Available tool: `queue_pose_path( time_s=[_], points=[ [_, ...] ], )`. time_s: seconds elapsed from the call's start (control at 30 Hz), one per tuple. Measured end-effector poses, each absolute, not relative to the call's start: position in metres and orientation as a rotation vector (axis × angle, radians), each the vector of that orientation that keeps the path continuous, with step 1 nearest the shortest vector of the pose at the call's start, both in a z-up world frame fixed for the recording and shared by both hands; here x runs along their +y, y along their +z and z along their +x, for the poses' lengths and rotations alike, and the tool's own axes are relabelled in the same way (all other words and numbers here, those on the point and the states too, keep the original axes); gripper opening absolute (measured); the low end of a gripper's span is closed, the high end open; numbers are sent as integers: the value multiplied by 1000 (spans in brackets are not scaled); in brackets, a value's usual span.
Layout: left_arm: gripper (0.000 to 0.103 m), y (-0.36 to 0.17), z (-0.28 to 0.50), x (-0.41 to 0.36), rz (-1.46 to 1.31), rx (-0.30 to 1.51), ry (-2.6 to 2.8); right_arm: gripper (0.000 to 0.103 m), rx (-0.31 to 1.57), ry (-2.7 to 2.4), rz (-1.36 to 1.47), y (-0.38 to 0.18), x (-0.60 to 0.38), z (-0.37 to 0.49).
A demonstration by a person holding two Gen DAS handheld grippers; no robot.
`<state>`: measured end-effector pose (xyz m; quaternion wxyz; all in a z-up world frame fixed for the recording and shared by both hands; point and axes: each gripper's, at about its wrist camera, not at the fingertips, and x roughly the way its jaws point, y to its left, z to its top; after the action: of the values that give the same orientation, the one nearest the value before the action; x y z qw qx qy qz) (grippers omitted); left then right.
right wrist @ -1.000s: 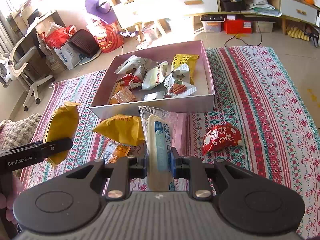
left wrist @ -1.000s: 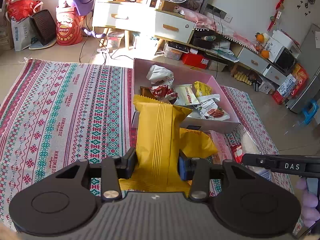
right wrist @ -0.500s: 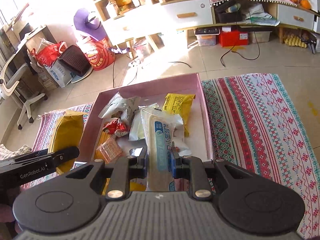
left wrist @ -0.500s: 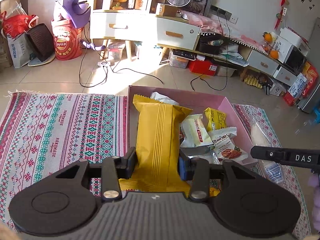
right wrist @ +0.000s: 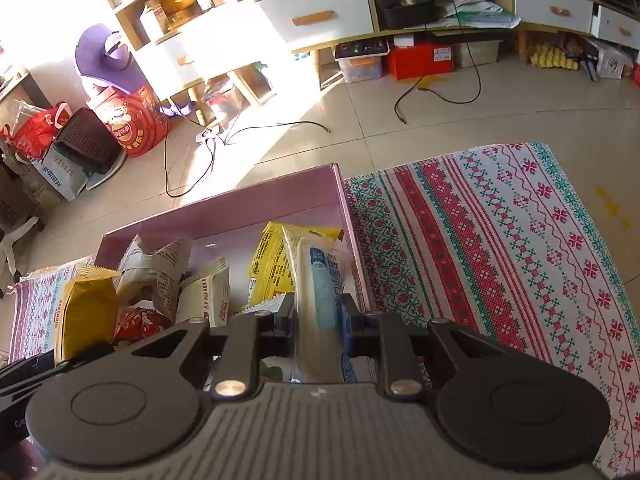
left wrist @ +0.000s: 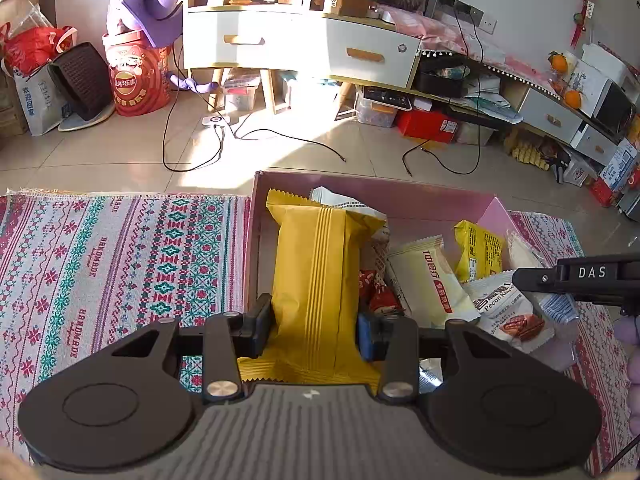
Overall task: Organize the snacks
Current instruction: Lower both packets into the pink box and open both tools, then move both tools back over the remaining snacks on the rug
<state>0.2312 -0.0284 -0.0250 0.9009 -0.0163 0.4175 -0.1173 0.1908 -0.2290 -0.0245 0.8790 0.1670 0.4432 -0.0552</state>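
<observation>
My left gripper (left wrist: 316, 330) is shut on a large yellow snack bag (left wrist: 316, 276), held over the left part of the pink box (left wrist: 400, 196). My right gripper (right wrist: 318, 322) is shut on a clear-wrapped cream roll with a blue label (right wrist: 320, 288), above the right side of the pink box (right wrist: 224, 212). Inside the box lie several packets: a cream wafer pack (left wrist: 434, 280), a small yellow pack (left wrist: 478, 250), a pecan pack (left wrist: 510, 312) and a red wrapper (left wrist: 376, 292). The yellow bag (right wrist: 86, 312) also shows at the left of the right wrist view.
The box stands on a patterned woven rug (left wrist: 120, 260) that spreads wide to the right (right wrist: 500, 248) too. Beyond the rug lie tiled floor and loose cables (left wrist: 192, 152), then white drawer cabinets (left wrist: 300, 48) and a red crisps bag (left wrist: 136, 80). The other gripper's arm (left wrist: 580, 278) reaches in at right.
Both grippers have carried their snacks forward from the near rug to above the pink box. The box now fills the view under each held packet.
</observation>
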Motion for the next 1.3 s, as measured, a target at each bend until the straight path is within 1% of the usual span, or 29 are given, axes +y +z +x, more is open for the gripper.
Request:
queue_pose_path(
  time_s=[0.27,0.33,0.37,0.43,0.47,0.53,0.57,0.63,0.67,0.7,0.73,0.83,0.93,1.1,1.3],
  points=[
    [48,-26,237,-34,0,824,-235,19,897,-114,359,-32,-229,203],
    [49,-26,238,-34,-1,819,-244,21,897,-106,366,-31,-229,203],
    [49,-26,238,-33,-7,817,-249,24,891,-104,366,-29,-229,201],
    [55,-25,238,-30,-29,815,-256,35,871,-103,352,-24,-229,198],
    [58,-25,238,-28,-42,814,-259,37,864,-96,346,-22,-229,196],
    [66,-24,236,-23,-74,809,-272,46,852,-77,348,-17,-228,192],
    [67,-23,234,-21,-92,810,-282,49,849,-72,350,-15,-228,190],
    [75,-21,229,-21,-102,808,-295,59,841,-63,336,-10,-224,185],
    [78,-19,226,-22,-95,803,-296,62,836,-62,323,-8,-222,183],
    [84,-18,222,-23,-82,795,-288,65,832,-62,311,-6,-220,180],
    [87,-16,220,-23,-74,788,-286,68,826,-61,295,-4,-218,177],
    [88,-12,211,-22,-68,788,-310,73,818,-48,249,1,-213,169],
    [92,-8,202,-20,-68,786,-321,77,817,-39,209,5,-209,159],
    [95,-5,183,-16,-45,782,-339,85,813,-23,184,9,-205,139],
    [98,1,160,-14,10,787,-356,88,825,-17,191,12,-205,114]
  ],
)
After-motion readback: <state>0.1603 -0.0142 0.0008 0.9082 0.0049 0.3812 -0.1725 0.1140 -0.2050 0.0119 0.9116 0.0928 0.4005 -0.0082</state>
